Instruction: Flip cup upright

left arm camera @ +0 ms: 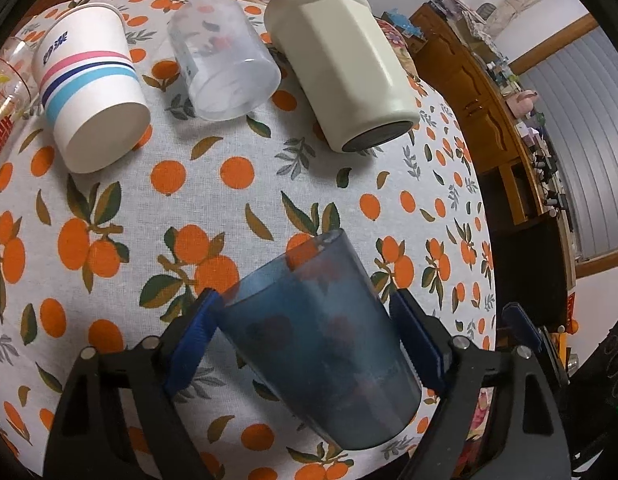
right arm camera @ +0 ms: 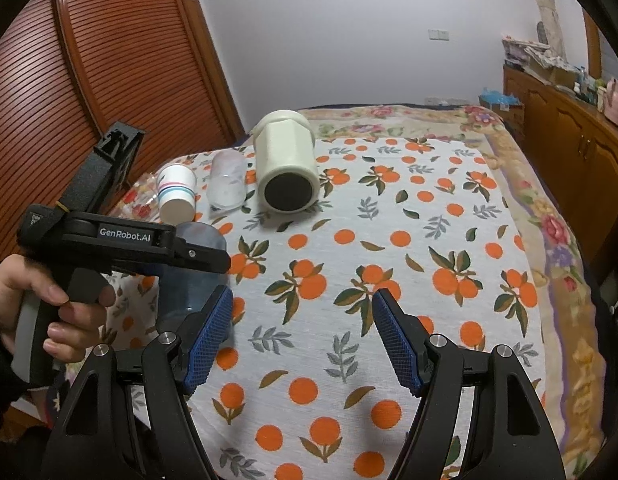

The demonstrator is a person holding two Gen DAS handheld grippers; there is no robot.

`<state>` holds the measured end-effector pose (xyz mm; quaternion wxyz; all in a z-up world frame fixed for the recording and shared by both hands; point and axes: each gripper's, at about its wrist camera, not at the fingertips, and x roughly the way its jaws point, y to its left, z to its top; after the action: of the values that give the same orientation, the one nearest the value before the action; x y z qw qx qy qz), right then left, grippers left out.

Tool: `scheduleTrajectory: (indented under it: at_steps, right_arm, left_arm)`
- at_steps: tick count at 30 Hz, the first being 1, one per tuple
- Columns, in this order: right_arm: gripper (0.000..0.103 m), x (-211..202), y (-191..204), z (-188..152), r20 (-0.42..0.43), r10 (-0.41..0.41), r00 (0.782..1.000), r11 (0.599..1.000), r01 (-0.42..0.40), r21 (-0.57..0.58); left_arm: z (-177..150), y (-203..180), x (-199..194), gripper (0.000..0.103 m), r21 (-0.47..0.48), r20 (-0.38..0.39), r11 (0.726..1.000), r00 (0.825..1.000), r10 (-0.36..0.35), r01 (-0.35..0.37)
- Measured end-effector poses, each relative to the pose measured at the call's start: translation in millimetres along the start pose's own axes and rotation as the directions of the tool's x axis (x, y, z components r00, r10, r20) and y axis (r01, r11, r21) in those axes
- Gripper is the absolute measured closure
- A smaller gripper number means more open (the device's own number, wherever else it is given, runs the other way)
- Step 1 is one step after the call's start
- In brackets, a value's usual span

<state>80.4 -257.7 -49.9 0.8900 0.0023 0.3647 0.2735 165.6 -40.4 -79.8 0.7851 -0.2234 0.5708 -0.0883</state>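
Observation:
My left gripper [left arm camera: 305, 312] is shut on a translucent blue plastic cup [left arm camera: 321, 344], its blue pads pressing both sides. The cup is tilted, its closed base toward the camera and its rim [left arm camera: 309, 248] pointing away over the cloth. In the right wrist view the blue cup [right arm camera: 193, 276] shows behind the left gripper body [right arm camera: 121, 240], held by a hand. My right gripper [right arm camera: 303, 300] is open and empty, hovering over the orange-print tablecloth [right arm camera: 349, 240].
Three cups lie on their sides at the far end: a striped paper cup [left arm camera: 93, 88], a clear plastic cup [left arm camera: 223, 60] and a cream mug [left arm camera: 341, 64]. Glassware [left arm camera: 9, 76] sits at the left edge. A wooden cabinet [left arm camera: 489, 92] stands to the right.

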Motion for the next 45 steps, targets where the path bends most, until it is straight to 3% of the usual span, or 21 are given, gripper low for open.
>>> scheduleTrajectory:
  at_steps: [10,18,27,34,39,45]
  right_arm:
    - [0.029,1,6,2,0.001,0.007,1.000,1.000,-0.007,-0.009]
    - [0.029,1,5,3,0.001,0.005,1.000,1.000,-0.005,-0.005]
    - [0.029,5,4,-1,-0.013,0.002,1.000,1.000,-0.002,-0.002]
    - [0.029,10,4,-4,-0.027,0.001,1.000,1.000,-0.001,0.004]
    - [0.029,11,6,-3,-0.028,0.004,1.000,1.000,-0.004,0.002]
    - [0.029,10,6,-2,-0.024,-0.004,1.000,1.000,0.004,0.002]
  left_arm:
    - [-2,-1,1,0.017,0.008,-0.035,1.000,0.999,0.008,-0.008]
    - [-4,-1,-5,0.027,0.055,-0.033,0.998,0.999,-0.012,0.014]
    - [-1,-17,-31,0.029,0.217,0.129,0.973,0.991,0.047,-0.074]
    - [-9,-26,-43,0.033,0.345,0.289,0.908,0.948,0.137,-0.236]
    - [-14,-31,-39,0.033,0.381,0.315,0.885,0.937,0.150,-0.270]
    - [-15,-36,-37,0.032,0.388,0.329,0.878,0.932,0.154,-0.282]
